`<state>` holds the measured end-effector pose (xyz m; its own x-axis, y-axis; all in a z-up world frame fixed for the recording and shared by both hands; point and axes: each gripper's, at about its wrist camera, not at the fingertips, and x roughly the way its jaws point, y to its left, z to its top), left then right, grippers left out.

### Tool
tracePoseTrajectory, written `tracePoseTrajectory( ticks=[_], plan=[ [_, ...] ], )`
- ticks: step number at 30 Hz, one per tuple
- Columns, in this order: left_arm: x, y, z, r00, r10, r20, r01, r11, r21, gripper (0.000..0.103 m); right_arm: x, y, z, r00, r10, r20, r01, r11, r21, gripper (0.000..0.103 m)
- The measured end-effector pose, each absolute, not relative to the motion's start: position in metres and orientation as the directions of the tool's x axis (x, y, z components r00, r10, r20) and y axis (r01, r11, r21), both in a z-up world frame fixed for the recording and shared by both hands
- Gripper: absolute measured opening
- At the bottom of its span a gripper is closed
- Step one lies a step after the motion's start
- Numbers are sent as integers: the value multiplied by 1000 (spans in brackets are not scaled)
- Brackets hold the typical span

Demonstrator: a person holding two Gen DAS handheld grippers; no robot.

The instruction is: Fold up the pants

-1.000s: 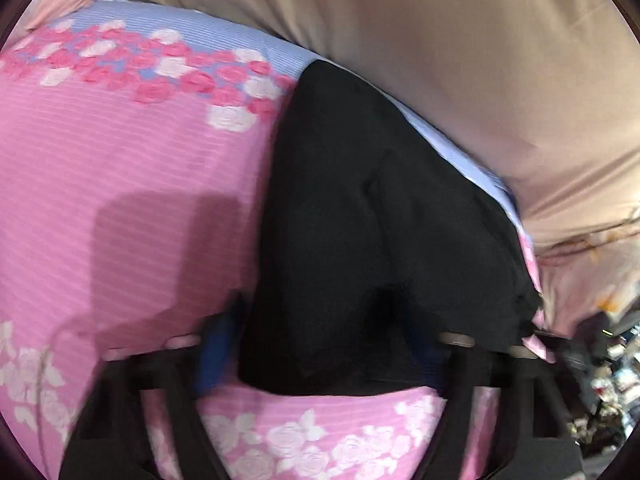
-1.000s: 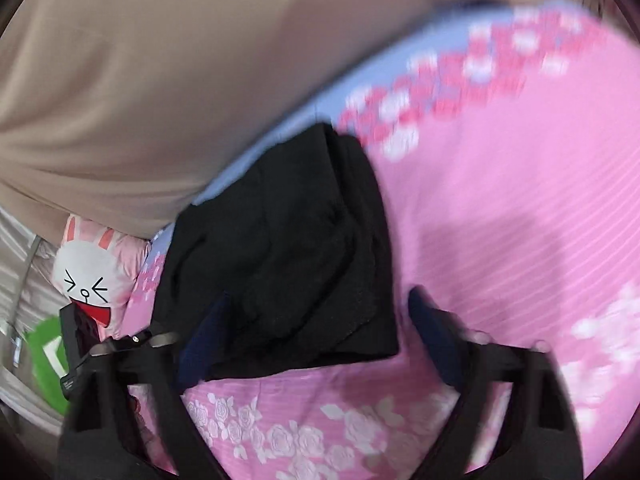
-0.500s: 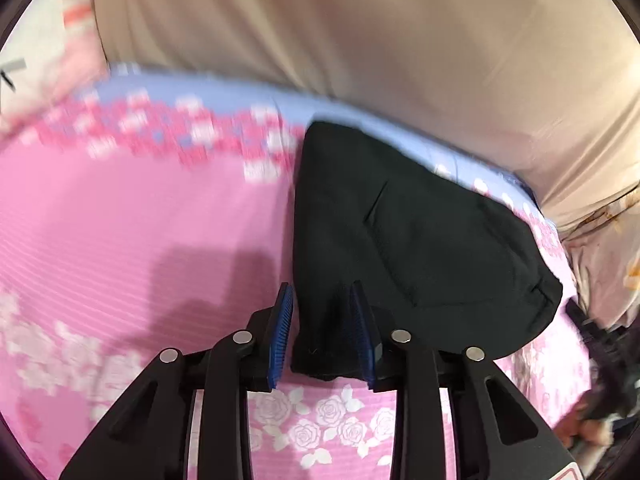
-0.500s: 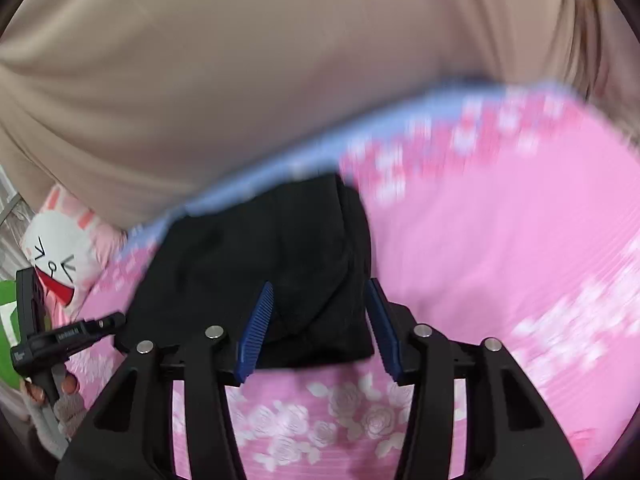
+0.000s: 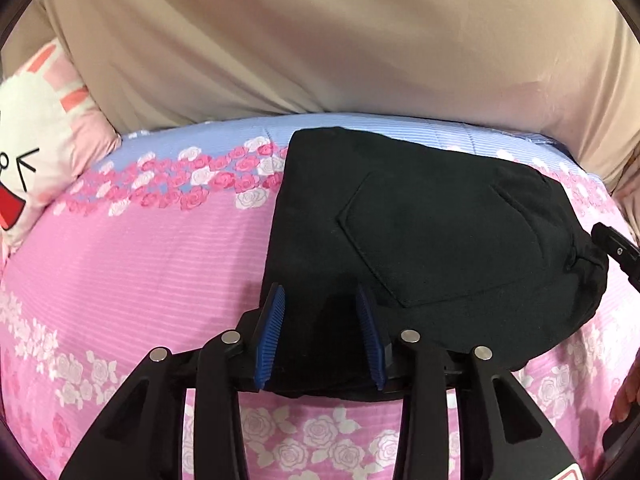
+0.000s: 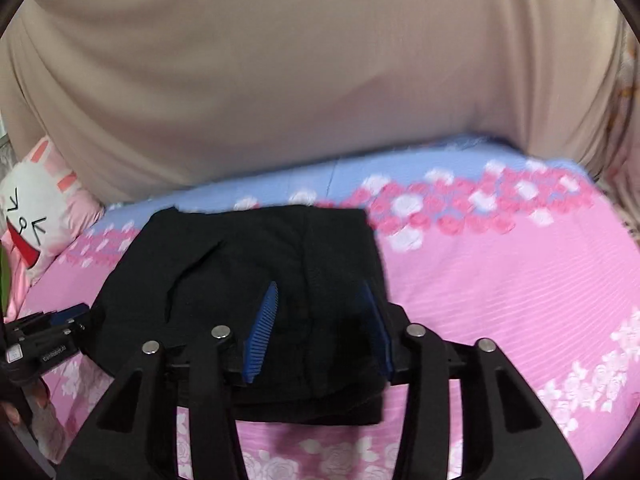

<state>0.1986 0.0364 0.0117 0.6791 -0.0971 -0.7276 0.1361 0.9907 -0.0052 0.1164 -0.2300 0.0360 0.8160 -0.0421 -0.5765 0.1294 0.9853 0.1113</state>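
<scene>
In the left wrist view we see the black pants (image 5: 420,248) folded into a compact bundle, lying across the centre and right of the frame on a pink bedsheet (image 5: 140,264) printed with roses and edged by a blue band at its far side. A back pocket faces up near the middle of the bundle. The left gripper (image 5: 320,336) fills the lower centre; its blue pads (image 5: 270,340) stand apart over the near left corner of the pants, and its jaws are opening. We see dark cloth in the gap between them, but the pads do not press on it. At the right edge a black piece of the other tool shows beside the bundle.

In the right wrist view the pants (image 6: 224,264) sit in the centre left, and the right gripper (image 6: 316,332) hangs over their near right corner. Its jaws are opening too, with cloth under the gap and neither pad squeezing it.

A beige curtain (image 5: 320,48) covers the upper half of both frames. A white and pink bunny pillow (image 5: 36,148) lies at the left edge.
</scene>
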Motion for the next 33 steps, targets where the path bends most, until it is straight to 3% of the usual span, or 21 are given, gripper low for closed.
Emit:
tracePoseTrajectory(
  ticks=[2,5,9,13,16,18,20,22,23,24,29,30,31,32,33],
  plan=[
    [198,36,11,681,-102,-725,136,991,-11,35,133,-241,4,745,-63,-664,164,982,92,55],
    [194,34,11,689,-90,-719,133,991,3,36,119,-254,15,772,24,-635,166,957,238,55],
    [191,35,11,689,-89,-719,129,992,0,38,96,-250,36,827,10,-563,155,957,245,54],
    [188,34,11,695,-78,-715,119,993,7,44,96,-236,30,812,68,-580,98,963,251,33],
    [188,33,7,698,-60,-714,116,993,30,45,110,-228,9,759,45,-650,88,981,171,28],
    [187,36,5,696,-59,-715,112,993,27,45,106,-231,9,763,59,-644,86,978,191,27],
    [180,43,9,691,-101,-716,130,991,-14,46,94,-235,20,782,66,-620,87,973,214,31],
    [168,50,17,690,-185,-699,176,981,-85,58,79,-244,29,798,104,-593,74,961,268,42],
    [164,51,19,694,-209,-689,192,976,-103,72,77,-246,30,800,114,-589,70,957,280,49],
    [154,52,24,709,-233,-666,205,971,-122,80,75,-249,31,800,114,-590,74,956,285,53],
    [138,37,29,733,-242,-635,239,967,-93,81,96,-258,20,768,77,-635,123,956,266,58],
    [137,34,27,730,-244,-638,244,966,-90,81,106,-257,16,752,104,-651,106,955,276,52],
    [138,31,25,722,-247,-647,248,965,-91,81,112,-255,15,739,133,-661,84,955,286,29],
    [139,31,24,716,-247,-653,247,965,-94,81,115,-250,23,742,134,-657,70,959,275,15],
    [140,31,24,714,-246,-656,244,965,-97,81,111,-248,32,754,149,-640,50,958,282,10]
  ],
)
